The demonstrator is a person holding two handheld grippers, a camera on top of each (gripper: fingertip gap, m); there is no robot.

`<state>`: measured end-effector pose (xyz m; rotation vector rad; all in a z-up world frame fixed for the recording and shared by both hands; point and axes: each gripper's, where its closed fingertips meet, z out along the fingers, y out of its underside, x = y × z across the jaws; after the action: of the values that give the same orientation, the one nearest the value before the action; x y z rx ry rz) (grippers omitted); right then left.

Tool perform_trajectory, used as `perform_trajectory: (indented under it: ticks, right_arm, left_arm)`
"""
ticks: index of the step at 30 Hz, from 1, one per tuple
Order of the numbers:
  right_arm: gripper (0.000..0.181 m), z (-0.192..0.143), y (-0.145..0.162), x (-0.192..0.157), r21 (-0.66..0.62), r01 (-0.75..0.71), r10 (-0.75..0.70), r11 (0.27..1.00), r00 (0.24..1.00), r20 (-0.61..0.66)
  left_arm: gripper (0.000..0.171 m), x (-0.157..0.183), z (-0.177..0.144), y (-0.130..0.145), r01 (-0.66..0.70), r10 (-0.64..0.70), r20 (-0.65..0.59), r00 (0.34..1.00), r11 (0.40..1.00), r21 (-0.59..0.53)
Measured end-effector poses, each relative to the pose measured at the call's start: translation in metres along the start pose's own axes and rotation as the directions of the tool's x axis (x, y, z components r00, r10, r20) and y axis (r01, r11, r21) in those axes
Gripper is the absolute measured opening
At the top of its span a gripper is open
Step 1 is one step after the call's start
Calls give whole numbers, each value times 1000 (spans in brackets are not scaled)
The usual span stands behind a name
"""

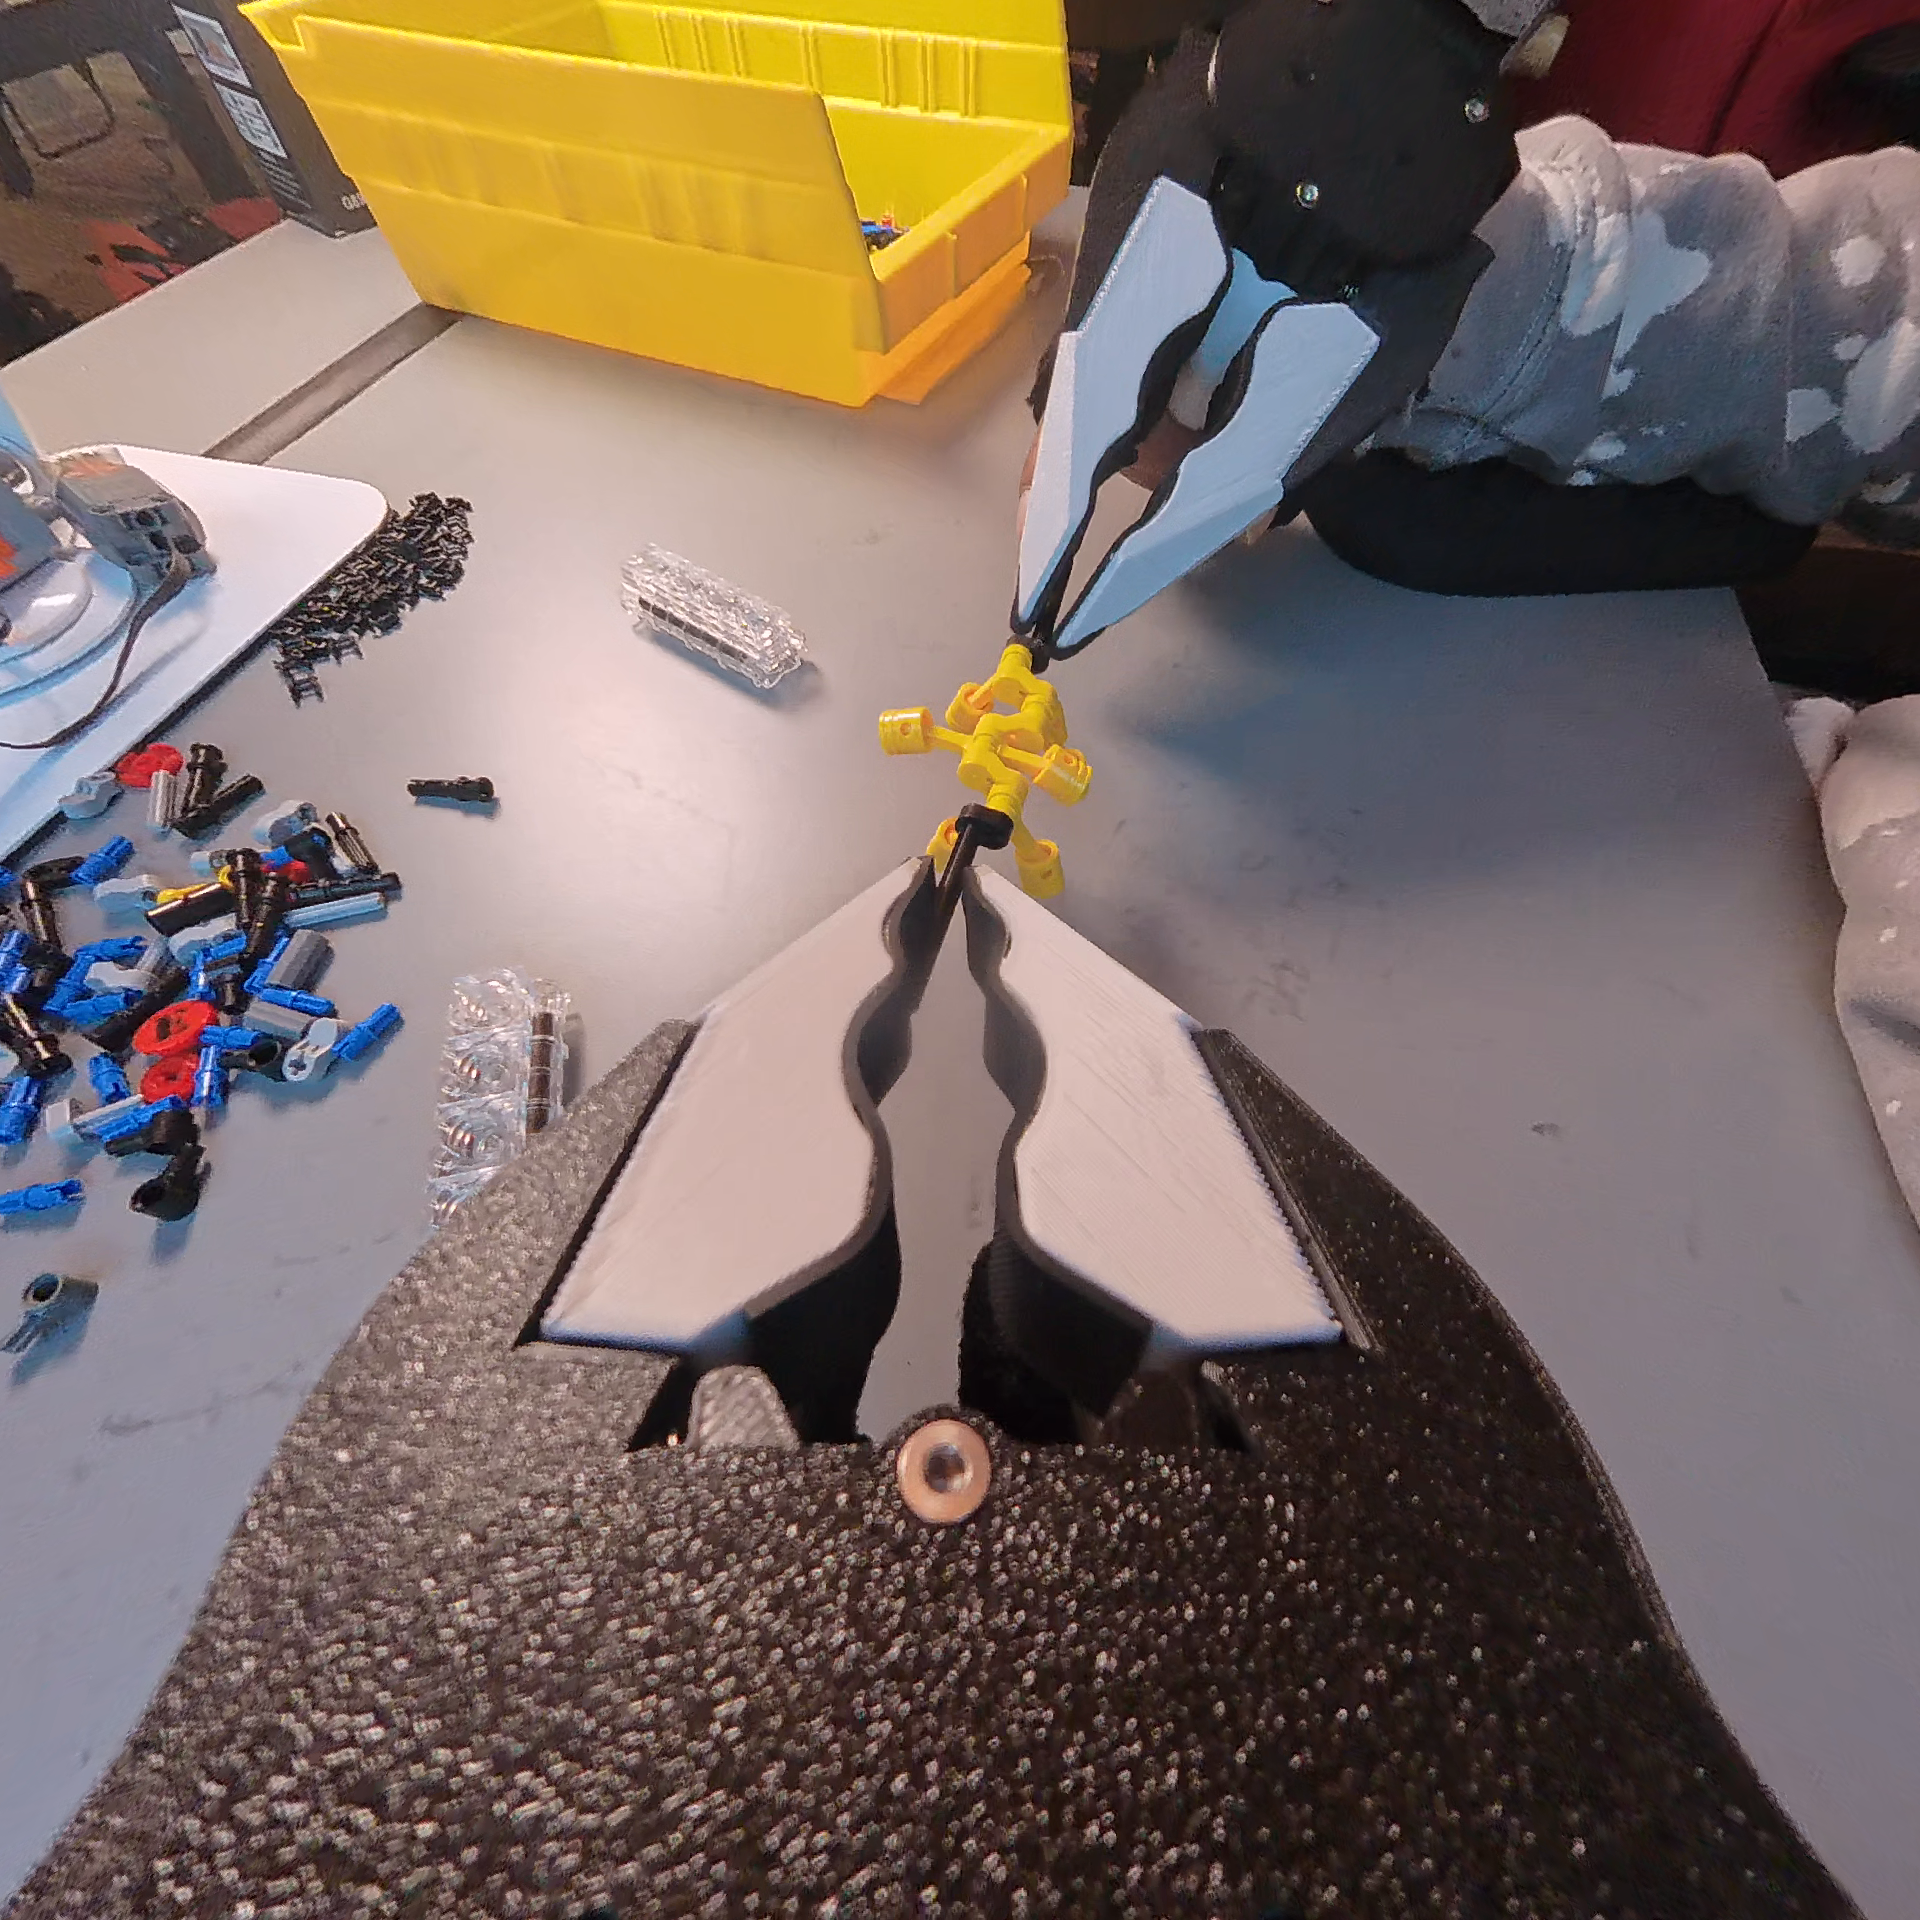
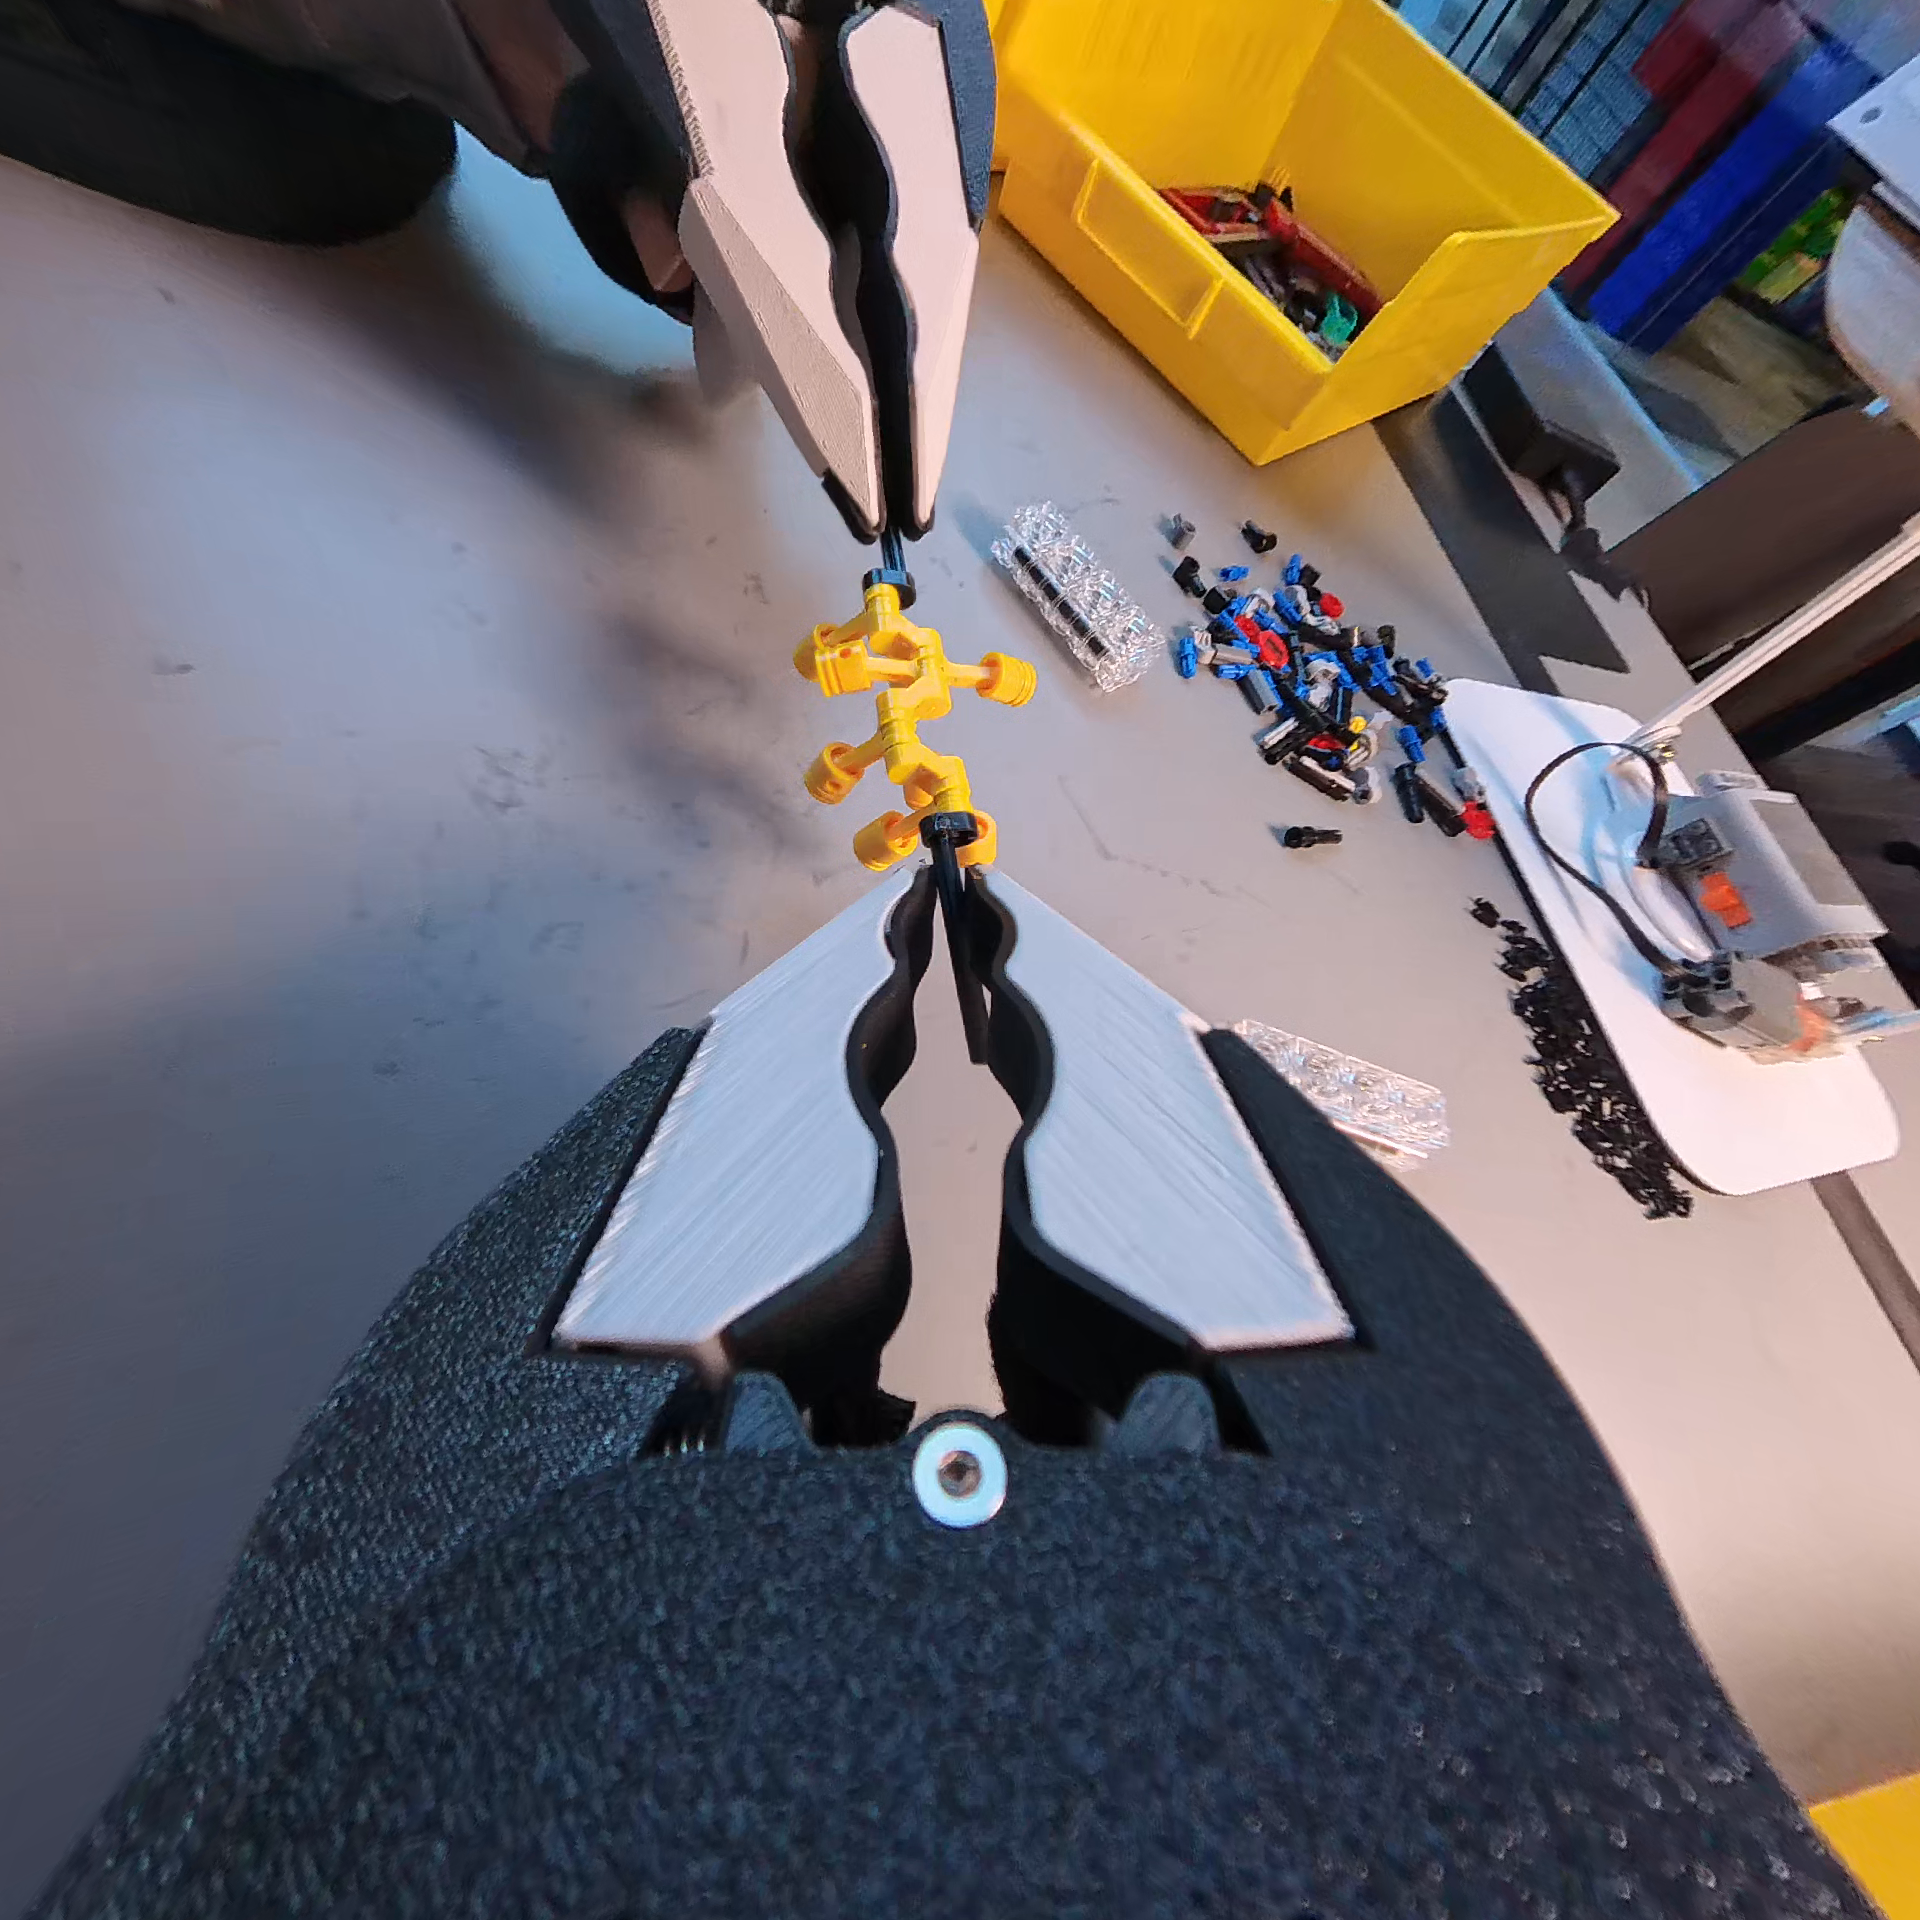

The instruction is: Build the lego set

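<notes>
In the left wrist view, our left tool (image 1: 943, 871) is pressed together on the near end of a black axle (image 1: 958, 847) that carries the yellow piston-and-crank assembly (image 1: 1003, 743), held above the grey table (image 1: 1351, 935). The right tool (image 1: 1042, 631) pinches the far end. Loose blue, black and red pins (image 1: 156, 966) lie to the left, and a yellow bin (image 1: 644, 281) stands far left.

In the right wrist view, our right tool (image 2: 948, 873) pinches its end of the axle, and the assembly (image 2: 904, 717) hangs between both tools. We judge that uneven pulling or twisting could slide a crank off the axle and scatter pistons across the table.
</notes>
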<state>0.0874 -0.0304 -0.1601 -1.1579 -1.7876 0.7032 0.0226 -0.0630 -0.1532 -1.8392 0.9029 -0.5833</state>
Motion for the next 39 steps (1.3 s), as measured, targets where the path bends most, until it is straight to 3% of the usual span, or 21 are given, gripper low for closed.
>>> perform_trajectory:
  ticks: [10, 26, 29, 39]
  right_arm:
    - [5, -10, -12, -3, 48, 105, -103, 993, 994, -41]
    - [4, -18, -32, -24, 160, 181, -184, 971, 983, 5]
    - [5, -16, -28, -21, 152, 137, -140, 979, 990, 8]
    - [6, -12, -12, -8, 125, -13, 9, 992, 1000, 28]
  left_arm:
    - [10, 10, -2, -1, 55, -53, -69, 996, 998, 26]
    - [7, 18, 7, 8, -43, 42, -65, 997, 999, -9]
    - [5, 19, 7, 11, -60, 58, -70, 996, 998, -26]
    - [3, 24, 0, -6, 136, -124, -198, 972, 990, 46]
